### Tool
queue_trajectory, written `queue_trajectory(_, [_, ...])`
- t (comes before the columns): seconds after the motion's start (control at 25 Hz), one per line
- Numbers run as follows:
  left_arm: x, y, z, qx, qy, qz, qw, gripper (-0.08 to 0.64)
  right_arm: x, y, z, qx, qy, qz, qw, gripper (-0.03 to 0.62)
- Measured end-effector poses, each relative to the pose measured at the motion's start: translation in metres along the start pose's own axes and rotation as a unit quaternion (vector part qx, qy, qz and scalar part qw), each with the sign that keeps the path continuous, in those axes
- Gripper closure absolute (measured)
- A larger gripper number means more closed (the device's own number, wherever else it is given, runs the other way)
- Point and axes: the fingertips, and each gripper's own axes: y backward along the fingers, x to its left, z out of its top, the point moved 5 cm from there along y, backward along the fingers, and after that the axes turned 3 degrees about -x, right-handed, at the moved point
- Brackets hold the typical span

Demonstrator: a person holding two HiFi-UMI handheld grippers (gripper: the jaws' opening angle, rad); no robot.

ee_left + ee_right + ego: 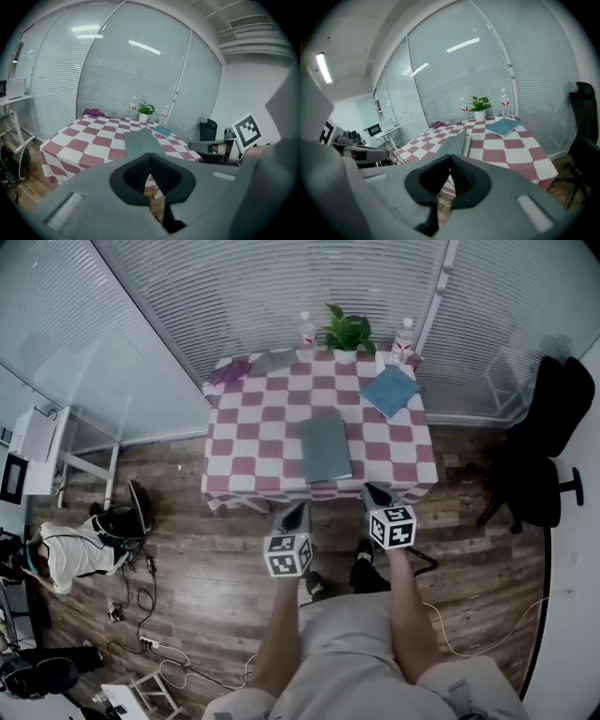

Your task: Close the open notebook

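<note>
Head view shows the grey notebook [323,448] lying flat on the checkered table [234,442], near the front edge, and it looks closed already (no pages are visible). The left gripper [298,510] and the right gripper [373,490] hang just before that edge, with jaws pressed together and holding nothing. I judge the closing done, so next they need only to move away.

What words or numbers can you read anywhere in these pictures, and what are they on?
No text can be read anywhere.
Two bottles: red labels, too small to read.
Marker cubes: black-and-white square patterns only, no words.
Grey notebook and blue book: plain covers, no print visible.
</note>
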Motion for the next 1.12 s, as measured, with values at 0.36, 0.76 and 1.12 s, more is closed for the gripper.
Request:
queue_trajectory(0.36, [0.014, 0.041, -0.013, 0.006, -0.026, -0.032, 0.9991, 0.552, 0.050, 0.024, -0.036, 0.005, 0.010, -0.028, 1.000, 0.591])
queue_trajectory(0.76, [0.006, 0.053, -0.008, -0.007, -0.049, -0.046, 0.9977, 0.552, 0.062, 0.044, -0.044, -0.006, 0.012, -0.048, 0.999, 0.591])
queue_trajectory(1.12, [0.004, 0.055, -0.010, -0.011, -0.046, -0.051, 0.9976, 0.552, 0.066, 0.051, -0.045, -0.002, 0.031, -0.040, 0.999, 0.592])
